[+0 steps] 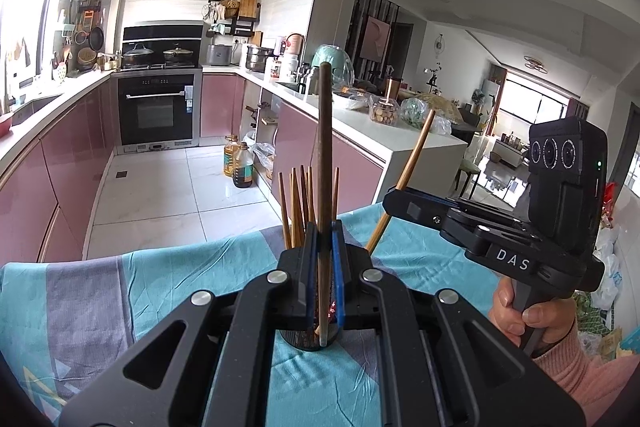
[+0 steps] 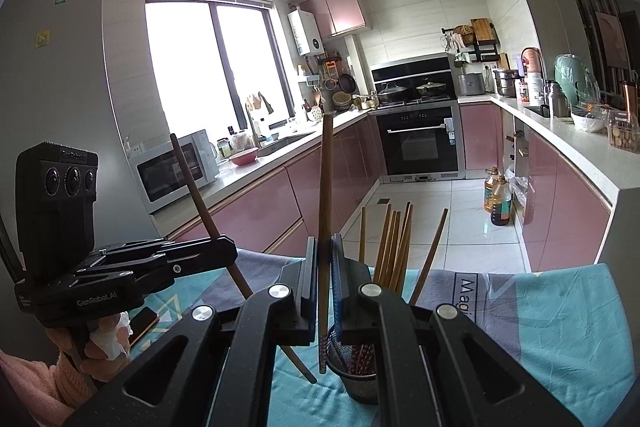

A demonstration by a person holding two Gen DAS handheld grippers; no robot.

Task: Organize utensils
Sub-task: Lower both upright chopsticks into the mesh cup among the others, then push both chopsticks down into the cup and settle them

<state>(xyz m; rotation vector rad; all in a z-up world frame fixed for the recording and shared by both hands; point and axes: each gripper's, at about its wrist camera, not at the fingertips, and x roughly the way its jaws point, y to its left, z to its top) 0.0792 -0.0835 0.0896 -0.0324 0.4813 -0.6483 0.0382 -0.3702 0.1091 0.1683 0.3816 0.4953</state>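
A black mesh holder (image 2: 356,367) stands on the cloth-covered table (image 2: 560,327) with several brown chopsticks (image 2: 390,247) upright in it. In the left wrist view the holder (image 1: 308,341) shows just below my left gripper (image 1: 325,243). That gripper is shut on a dark chopstick (image 1: 324,147), held upright with its lower end at the holder's rim. My right gripper (image 2: 325,259) is shut on a lighter brown chopstick (image 2: 326,187), upright, its tip beside the holder. Each gripper also shows in the other's view: the right one (image 1: 400,195), the left one (image 2: 224,247).
The table wears a teal and grey cloth (image 1: 120,299). A phone (image 2: 140,321) lies on it at the left. Beyond are pink cabinets (image 2: 260,211), an oven (image 1: 160,111), a white counter (image 1: 380,123) with food and jars, and oil bottles (image 1: 240,165) on the floor.
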